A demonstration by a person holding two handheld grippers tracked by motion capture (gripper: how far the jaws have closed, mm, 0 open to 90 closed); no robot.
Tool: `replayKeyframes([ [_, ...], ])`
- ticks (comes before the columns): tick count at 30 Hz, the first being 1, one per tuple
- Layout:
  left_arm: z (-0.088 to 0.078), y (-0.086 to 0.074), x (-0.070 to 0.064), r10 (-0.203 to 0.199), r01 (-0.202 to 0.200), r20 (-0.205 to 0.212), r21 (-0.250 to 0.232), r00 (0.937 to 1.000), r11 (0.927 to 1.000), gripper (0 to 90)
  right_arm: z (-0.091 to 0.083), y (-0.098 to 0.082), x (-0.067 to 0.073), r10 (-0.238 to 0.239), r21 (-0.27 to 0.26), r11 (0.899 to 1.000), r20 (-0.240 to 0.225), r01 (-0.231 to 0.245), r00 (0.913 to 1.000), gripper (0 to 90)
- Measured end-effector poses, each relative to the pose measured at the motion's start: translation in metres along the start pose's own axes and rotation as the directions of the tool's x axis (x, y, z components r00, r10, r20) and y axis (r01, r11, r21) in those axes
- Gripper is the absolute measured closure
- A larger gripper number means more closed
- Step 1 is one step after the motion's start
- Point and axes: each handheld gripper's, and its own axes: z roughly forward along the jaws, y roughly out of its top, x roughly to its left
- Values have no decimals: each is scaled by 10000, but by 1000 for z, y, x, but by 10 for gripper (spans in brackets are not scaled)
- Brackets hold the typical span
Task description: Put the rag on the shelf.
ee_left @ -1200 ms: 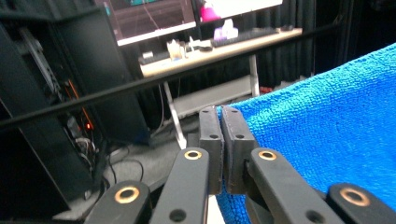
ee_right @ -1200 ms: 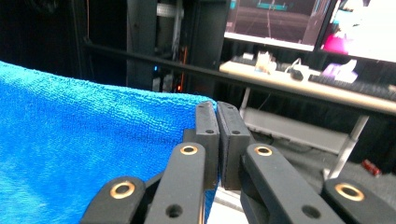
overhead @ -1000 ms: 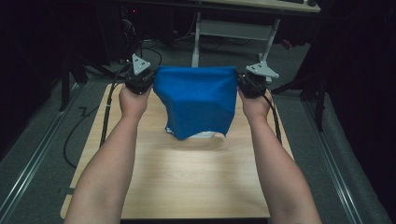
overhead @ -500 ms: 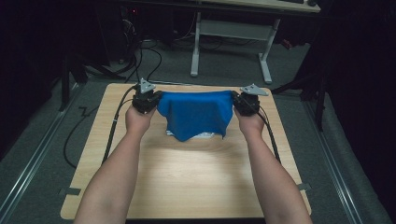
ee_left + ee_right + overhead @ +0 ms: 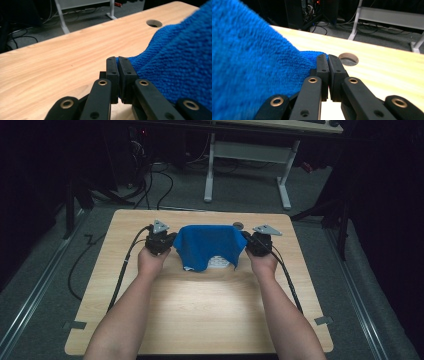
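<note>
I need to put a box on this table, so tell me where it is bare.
The light wooden table is bare across its near half, between the forearms and out to both side edges. There are also narrow strips along the far edge, beside the round hole. The middle far part is crowded: the blue terry towel hangs between the left gripper and right gripper.

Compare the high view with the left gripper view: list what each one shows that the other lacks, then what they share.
High view alone: both forearms, the right gripper, a white patch under the blue cloth, and the whole table.
Left gripper view alone: its fingers pressed shut on the cloth's corner, and the towelling's weave.
Shared: the cloth, the left gripper, the wooden tabletop and its round hole.
</note>
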Motion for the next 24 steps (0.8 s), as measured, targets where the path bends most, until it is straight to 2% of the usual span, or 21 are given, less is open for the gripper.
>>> replayKeyframes([
  [5, 3, -9, -3, -201, 200, 74, 201, 9998, 9996, 872, 2, -11, 3, 38, 272, 9996, -79, -36, 10000, 883],
  [8, 3, -13, -3, -205, 203, 58, 291, 9998, 9994, 870, 2, -15, 5, 102, 251, 9996, -92, -100, 9999, 882],
  [14, 4, -19, -4, -289, 282, 161, 453, 9995, 9986, 859, 3, -26, 3, 219, 538, 9983, -86, -214, 9997, 880],
  [17, 5, -22, -5, -386, 373, 223, 573, 9990, 9977, 851, 2, -29, 3, 186, 478, 9987, -113, -181, 9998, 879],
  [24, 3, -25, -5, -471, 463, 178, 411, 9987, 9981, 780, -1, -33, 2, 199, 495, 9986, -173, -190, 9997, 845],
])
